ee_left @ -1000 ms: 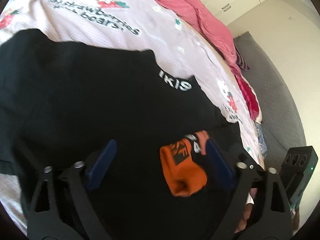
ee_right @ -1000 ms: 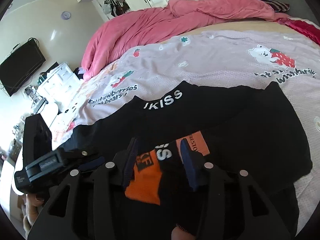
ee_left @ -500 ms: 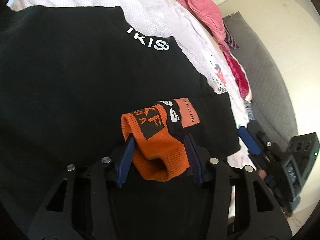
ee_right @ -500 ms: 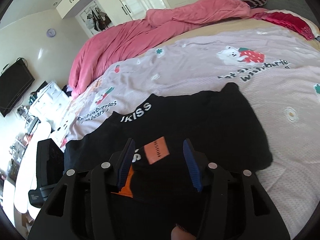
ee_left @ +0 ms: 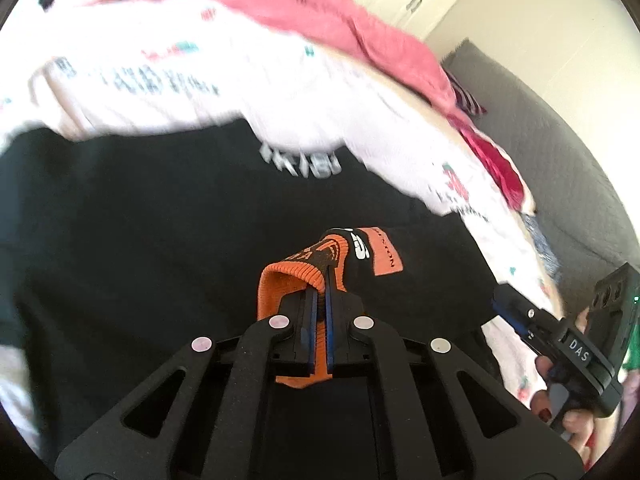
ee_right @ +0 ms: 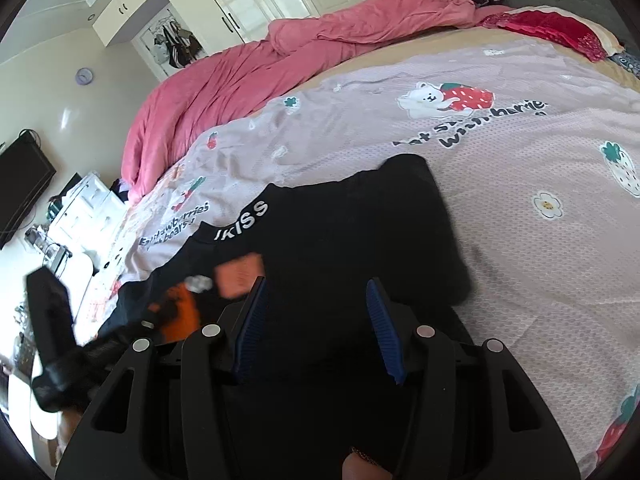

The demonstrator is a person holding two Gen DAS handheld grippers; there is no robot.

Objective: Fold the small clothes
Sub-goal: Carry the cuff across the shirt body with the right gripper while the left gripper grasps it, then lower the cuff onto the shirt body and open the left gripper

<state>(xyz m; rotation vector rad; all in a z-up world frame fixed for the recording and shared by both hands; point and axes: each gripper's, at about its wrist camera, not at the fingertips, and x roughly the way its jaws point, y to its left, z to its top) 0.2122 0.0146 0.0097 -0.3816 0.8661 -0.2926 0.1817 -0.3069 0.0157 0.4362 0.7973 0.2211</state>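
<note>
left gripper point(ee_left: 319, 300) jaws: were open, now clamping orange sock point(ee_left: 280, 284)

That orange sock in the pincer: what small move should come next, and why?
Probably lift the sock a little off the black shirt. The left gripper is shut on its orange cuff, while the right gripper stands open over the shirt, holding nothing, so the sock is free to be carried and folded.

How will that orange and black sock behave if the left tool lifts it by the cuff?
The sock is ribbed knit and already crumples between the left tool's shut pads, so it will likely droop limply. It looks light. It should not slip off the black garment.
</note>
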